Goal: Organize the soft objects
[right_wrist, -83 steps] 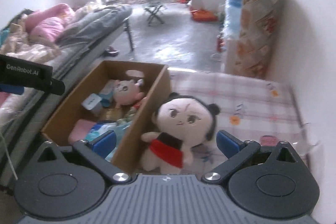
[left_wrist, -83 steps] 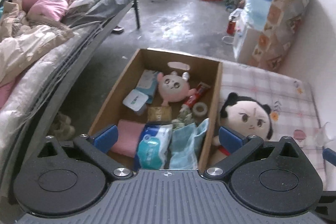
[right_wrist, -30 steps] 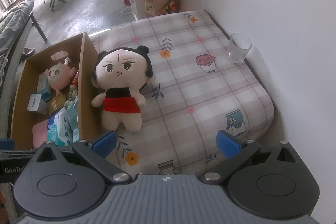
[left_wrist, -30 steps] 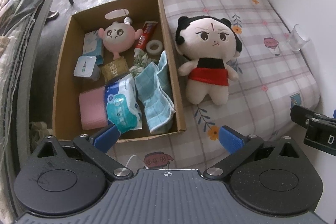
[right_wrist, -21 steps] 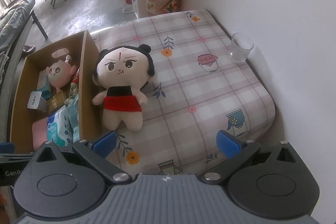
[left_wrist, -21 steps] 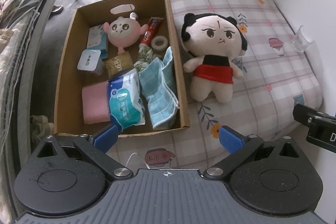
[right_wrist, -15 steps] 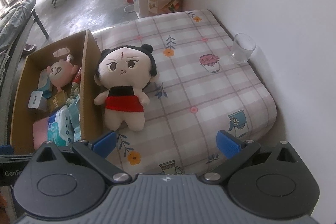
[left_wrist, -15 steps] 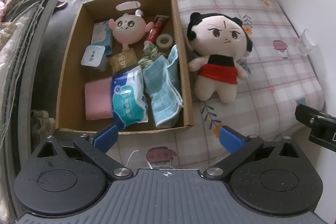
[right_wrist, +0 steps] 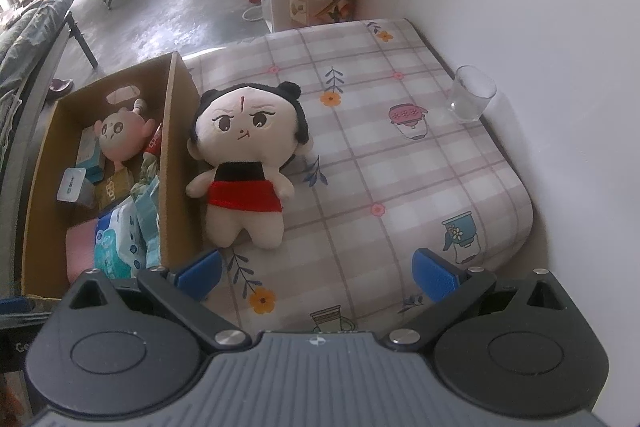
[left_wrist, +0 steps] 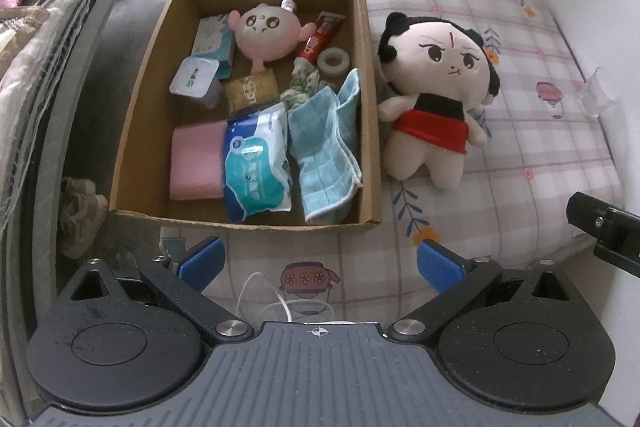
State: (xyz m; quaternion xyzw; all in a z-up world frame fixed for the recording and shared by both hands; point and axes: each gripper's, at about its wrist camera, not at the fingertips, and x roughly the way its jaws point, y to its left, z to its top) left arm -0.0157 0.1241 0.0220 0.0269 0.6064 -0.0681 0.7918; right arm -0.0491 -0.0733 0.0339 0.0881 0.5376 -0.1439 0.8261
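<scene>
**A:** Start with your left wrist view. What have you got?

**B:** Your left gripper [left_wrist: 320, 261] hangs above the near edge of the checked cloth [left_wrist: 532, 147], its blue pads spread wide with nothing between them. Ahead sits the cardboard box [left_wrist: 366, 75], open-topped. Inside, a pink round plush [left_wrist: 264, 31] lies at the far end, a folded teal towel [left_wrist: 326, 147] leans against the right wall, and a tissue pack [left_wrist: 254, 167] overlaps a pink sponge block [left_wrist: 194, 163]. A toothpaste tube [left_wrist: 322, 37] and tape roll [left_wrist: 334, 61] sit among them.

**A:** And the doll?

**B:** The black-haired doll [left_wrist: 434, 103] lies face up on the cloth just outside the box's right wall, one arm touching the cardboard. You are held high, I judge, so that box and doll both stay in sight before you commit.

**A:** Now your right wrist view

**B:** Your right gripper [right_wrist: 316, 277] is likewise spread and empty, hovering over the cloth's near edge. The doll [right_wrist: 244, 163] lies straight ahead, feet towards you, so its body is in line with your opening. A clear glass [right_wrist: 472, 93] stands well apart, near the wall on the far right, out of your path.

**A:** So which hand goes?

**B:** Likely your right, since the doll lies nearer it. Take the red skirt or torso; the stuffing will give, so close firmly. The box is crowded near the towel, so aim for the bare patch by the left wall
</scene>
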